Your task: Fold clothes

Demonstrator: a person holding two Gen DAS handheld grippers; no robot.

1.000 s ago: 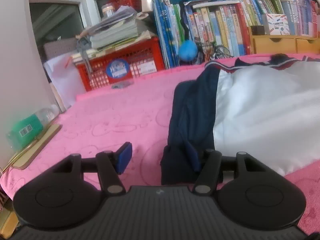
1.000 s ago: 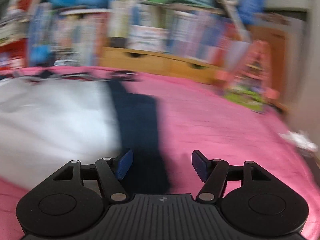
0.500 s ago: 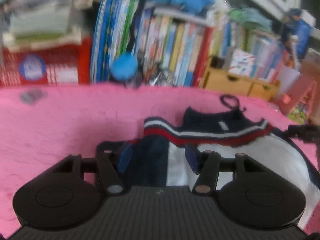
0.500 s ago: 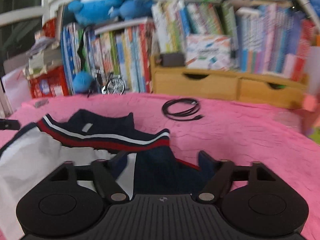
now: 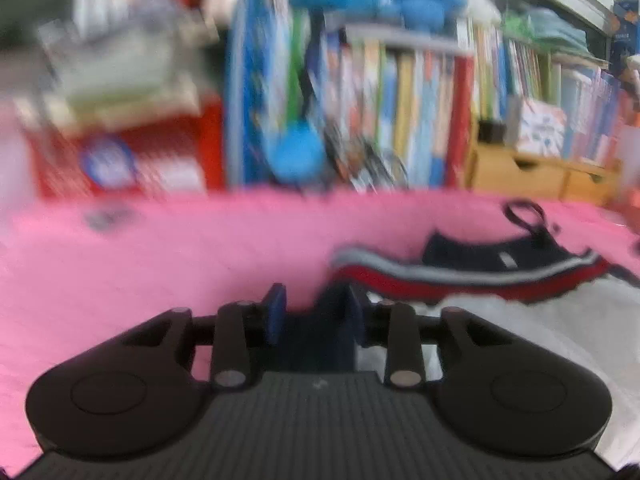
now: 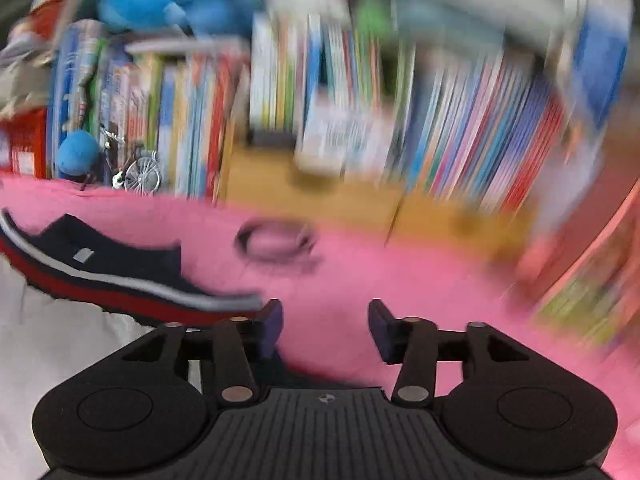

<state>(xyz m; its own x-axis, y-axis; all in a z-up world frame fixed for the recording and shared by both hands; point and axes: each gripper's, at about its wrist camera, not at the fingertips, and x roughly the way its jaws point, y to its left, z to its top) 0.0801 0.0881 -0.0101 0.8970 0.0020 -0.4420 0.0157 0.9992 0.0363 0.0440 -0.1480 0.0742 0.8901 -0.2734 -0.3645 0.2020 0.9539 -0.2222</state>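
Between the blue pads of the left gripper (image 5: 315,316) sits a fold of navy cloth; jaws closing, and whether the pads already pinch it the blur hides. Right gripper (image 6: 325,328): jaws closing too, only pink cover (image 6: 420,276) showing in the gap — nothing held. The garment (image 5: 520,320), white body with navy sleeves and a red-and-white striped collar (image 6: 120,288), lies flat on the pink cover between the two tools. Judgement: light, limp cloth, likely slippery on the white panel — best taken at the thicker seams by the shoulders. Coiled black cable (image 6: 276,240) lies just beyond the collar; bookshelf (image 6: 360,100) behind.
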